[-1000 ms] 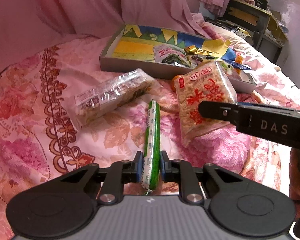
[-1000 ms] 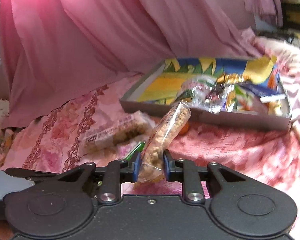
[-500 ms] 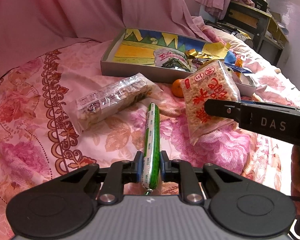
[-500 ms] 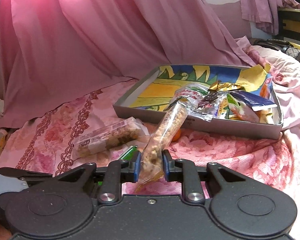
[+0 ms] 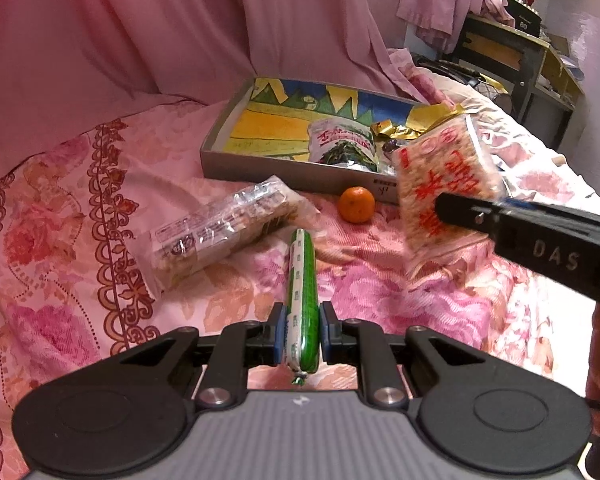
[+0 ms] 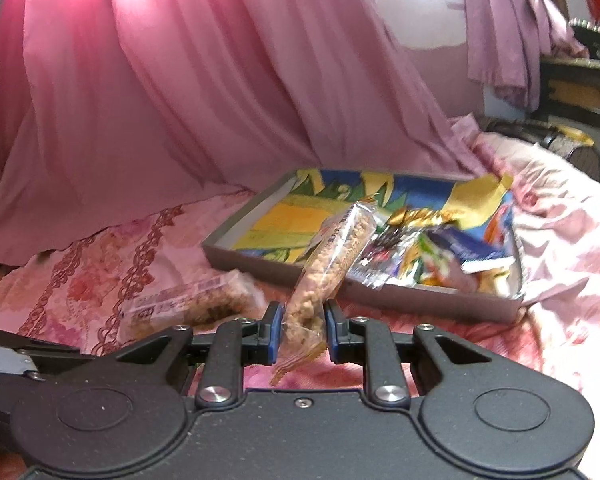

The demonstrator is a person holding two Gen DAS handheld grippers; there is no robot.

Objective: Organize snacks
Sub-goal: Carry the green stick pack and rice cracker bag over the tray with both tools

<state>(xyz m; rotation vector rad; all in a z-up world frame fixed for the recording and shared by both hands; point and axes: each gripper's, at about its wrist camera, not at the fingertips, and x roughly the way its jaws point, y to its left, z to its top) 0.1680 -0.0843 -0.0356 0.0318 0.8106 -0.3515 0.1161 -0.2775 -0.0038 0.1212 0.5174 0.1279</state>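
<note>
On the right hand-held gripper [image 5: 460,210], white letters read "DAS".

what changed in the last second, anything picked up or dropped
The right gripper carried its rice cracker packet up and toward the tray, uncovering the orange. Nothing was grabbed or released. The left gripper stays clamped on the green sausage.
</note>
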